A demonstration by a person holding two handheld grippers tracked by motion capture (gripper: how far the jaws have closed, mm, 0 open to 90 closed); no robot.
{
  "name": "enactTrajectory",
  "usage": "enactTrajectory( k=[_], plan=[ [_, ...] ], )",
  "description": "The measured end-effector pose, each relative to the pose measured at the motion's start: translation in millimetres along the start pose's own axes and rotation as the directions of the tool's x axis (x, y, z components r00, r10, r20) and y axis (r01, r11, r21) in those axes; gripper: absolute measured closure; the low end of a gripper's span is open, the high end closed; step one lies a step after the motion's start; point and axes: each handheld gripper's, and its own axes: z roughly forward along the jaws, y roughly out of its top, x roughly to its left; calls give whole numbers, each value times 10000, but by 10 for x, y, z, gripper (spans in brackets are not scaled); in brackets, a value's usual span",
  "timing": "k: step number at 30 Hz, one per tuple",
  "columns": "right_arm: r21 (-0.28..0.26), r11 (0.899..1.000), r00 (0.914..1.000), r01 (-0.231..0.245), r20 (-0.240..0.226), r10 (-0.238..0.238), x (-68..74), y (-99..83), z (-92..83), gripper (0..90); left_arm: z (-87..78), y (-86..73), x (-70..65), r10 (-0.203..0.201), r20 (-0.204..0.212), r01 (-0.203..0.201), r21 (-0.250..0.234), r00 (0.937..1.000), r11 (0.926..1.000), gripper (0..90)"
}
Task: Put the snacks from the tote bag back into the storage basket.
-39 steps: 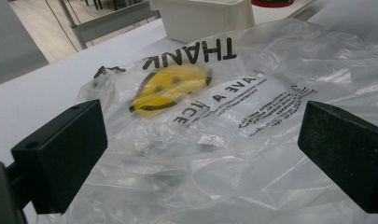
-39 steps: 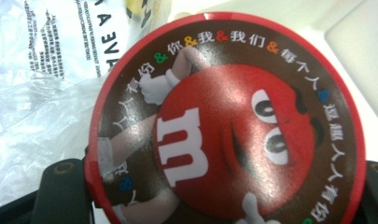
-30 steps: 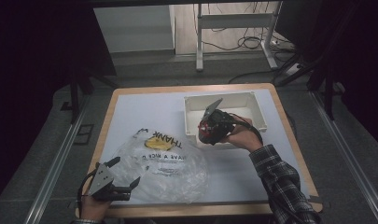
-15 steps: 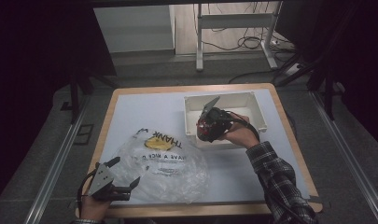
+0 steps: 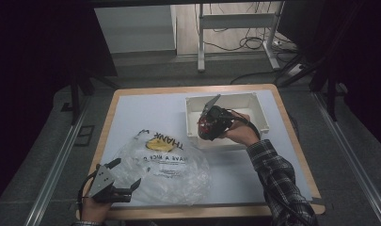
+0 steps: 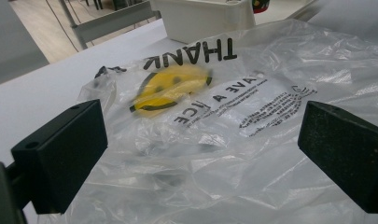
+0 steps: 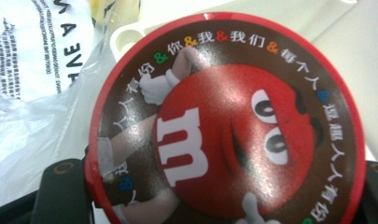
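Your desk (image 5: 146,106) takes up the middle of the high view, and the biggest loose thing on it is the clear plastic bag (image 5: 167,167), spread flat in the lower left of the frame with its printed smiley and lettering facing up. It looks thin, limp and slippery; judge it as nearly weightless, so it will slide or bunch rather than lift cleanly. Pinch a gathered fold or the rim near its mouth, not the flat middle.

The white tub (image 5: 256,106) sits in the upper right part of the desk, well apart from the bag's near edge. It looks rigid, and its walls would give a firm hold.

Your left claw (image 5: 127,181) rests at the bag's lower left edge with its jaws standing wide apart, nothing between them; in the left gripper view the bag lies just ahead of the two black pads.

Your right claw (image 5: 208,126) is over the tub's near wall, clamped on a round candy tin (image 7: 224,121) with a red rim and a glossy printed lid. The tin looks stiff and smooth, likely light; a grip across its rim, as now, seems soundest, though the gloss could let it slip.
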Motion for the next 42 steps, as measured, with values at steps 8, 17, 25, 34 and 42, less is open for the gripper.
enactTrajectory(
  k=[8,17,25,34,42],
  plan=[
    [7,10000,10000,12,-26,-12,-42,30,32,257,-2,-3,2,21,-30,-21,-77,10000,10000,13],
    [1,9999,9999,101,16,-101,-97,70,67,257,3,-10,-3,84,-94,-85,-108,9999,9999,11],
    [93,9997,9997,229,-38,-229,-150,111,131,257,1,-10,-1,66,-73,-67,-98,10000,9999,10],
    [125,9995,9995,280,-113,-279,-213,136,205,257,-2,-10,3,105,-82,-106,-82,9999,9999,10],
    [181,9993,9992,333,-218,-329,-260,134,290,257,-2,-10,3,113,-81,-114,-75,9999,9999,10]
  ],
)
